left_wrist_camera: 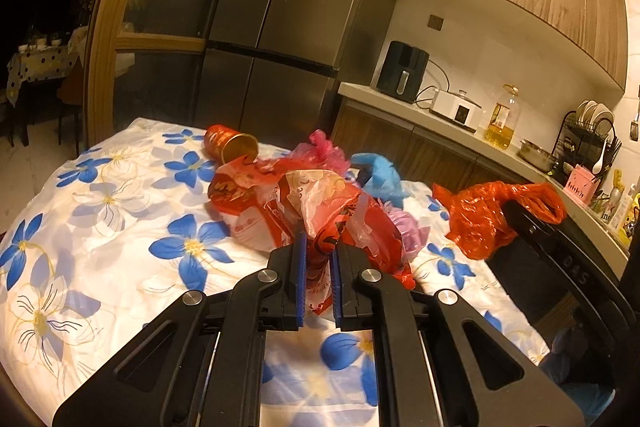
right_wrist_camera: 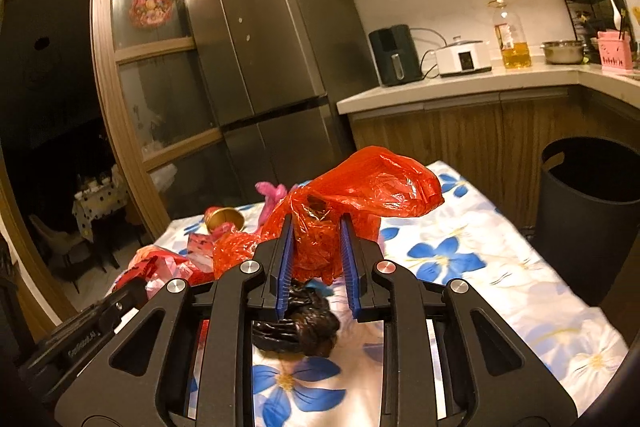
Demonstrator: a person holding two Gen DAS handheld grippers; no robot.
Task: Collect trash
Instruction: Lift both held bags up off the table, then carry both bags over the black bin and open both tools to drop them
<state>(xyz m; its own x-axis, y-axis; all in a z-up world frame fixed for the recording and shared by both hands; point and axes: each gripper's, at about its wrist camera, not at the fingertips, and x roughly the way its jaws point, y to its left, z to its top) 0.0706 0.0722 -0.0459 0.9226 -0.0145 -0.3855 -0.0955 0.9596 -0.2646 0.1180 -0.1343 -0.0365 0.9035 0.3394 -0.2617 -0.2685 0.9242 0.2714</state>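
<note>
My left gripper [left_wrist_camera: 319,247] is shut on a red and white printed plastic wrapper [left_wrist_camera: 304,211] that lies on the flowered cloth table [left_wrist_camera: 120,227]. My right gripper [right_wrist_camera: 316,231] is shut on a crumpled orange-red plastic bag [right_wrist_camera: 360,187], held above the table; the same bag shows in the left wrist view [left_wrist_camera: 480,215] at the right. Behind the wrapper lie a tipped red paper cup [left_wrist_camera: 232,145], a pink bag [left_wrist_camera: 324,147], a blue bag [left_wrist_camera: 378,175] and a pale purple bag [left_wrist_camera: 408,231]. A black bag [right_wrist_camera: 300,331] lies under my right gripper.
A black bin [right_wrist_camera: 592,207] stands to the right of the table. A grey fridge [right_wrist_camera: 264,47] and a kitchen counter [right_wrist_camera: 460,91] with an air fryer, a cooker and an oil bottle [right_wrist_camera: 512,35] stand behind. A wooden glass door [right_wrist_camera: 160,87] is at the left.
</note>
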